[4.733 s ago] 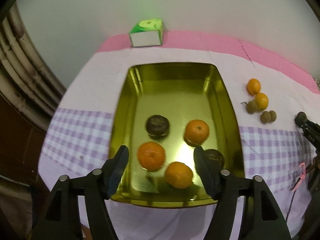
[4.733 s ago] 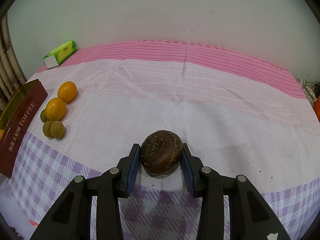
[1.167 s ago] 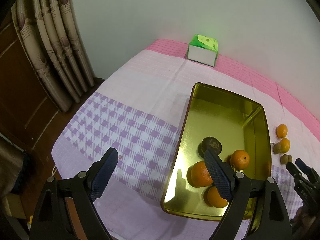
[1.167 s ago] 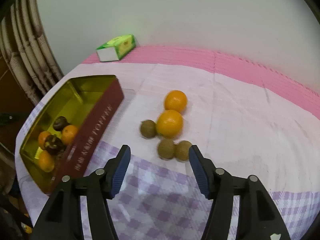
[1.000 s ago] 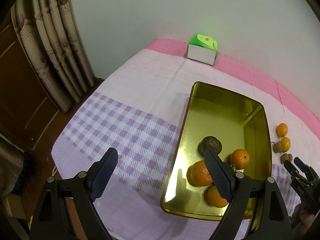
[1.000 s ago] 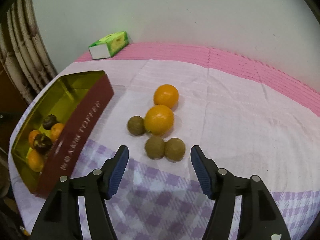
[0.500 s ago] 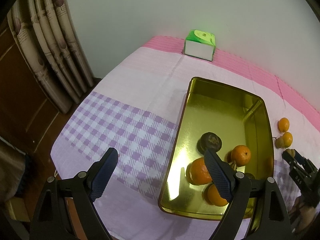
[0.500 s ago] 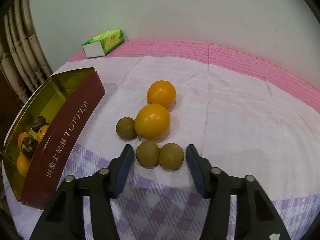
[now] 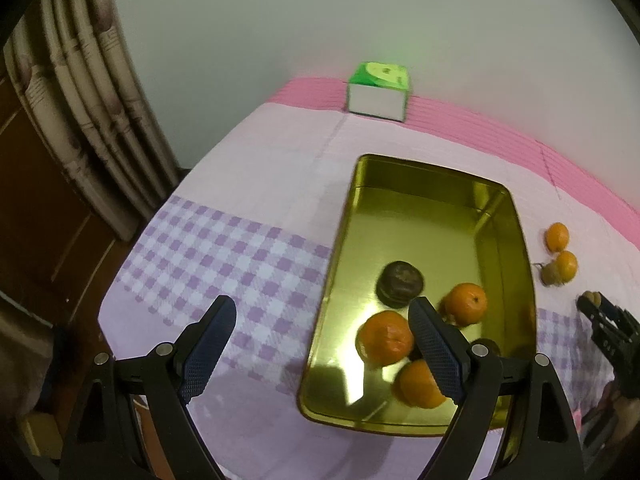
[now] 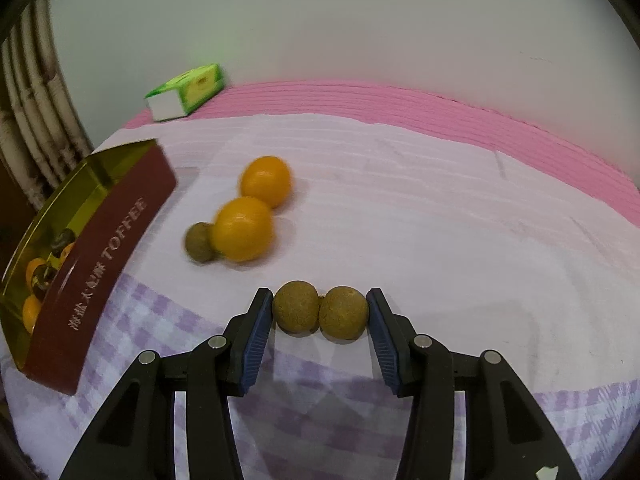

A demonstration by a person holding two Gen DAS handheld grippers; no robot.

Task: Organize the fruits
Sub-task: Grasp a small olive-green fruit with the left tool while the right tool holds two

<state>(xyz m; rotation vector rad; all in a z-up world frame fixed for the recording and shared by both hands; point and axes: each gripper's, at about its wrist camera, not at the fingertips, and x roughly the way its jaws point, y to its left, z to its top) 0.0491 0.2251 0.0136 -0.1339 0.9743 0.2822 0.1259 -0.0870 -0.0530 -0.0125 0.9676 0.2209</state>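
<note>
On the checked cloth (image 10: 520, 420), the right gripper (image 10: 320, 314) brackets two small brown-green fruits (image 10: 320, 312) lying side by side, its pads touching or nearly touching them; a firm grip I cannot confirm. At eleven o'clock sit two oranges (image 10: 244, 228). At nine o'clock, the tin (image 10: 104, 256) holds more fruit. The left gripper (image 9: 320, 344) hangs wide open, holding nothing, over the tin's near-left edge.

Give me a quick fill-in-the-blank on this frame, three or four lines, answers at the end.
1. The right claw brackets ____ small brown fruits lying side by side on the cloth.
2. The word printed on the tin reads ____.
3. The left claw hangs open and holds ____.
4. The number of yellow-orange fruits on the cloth outside the tin is ____.

Answers: two; TOFFEE; nothing; two
</note>
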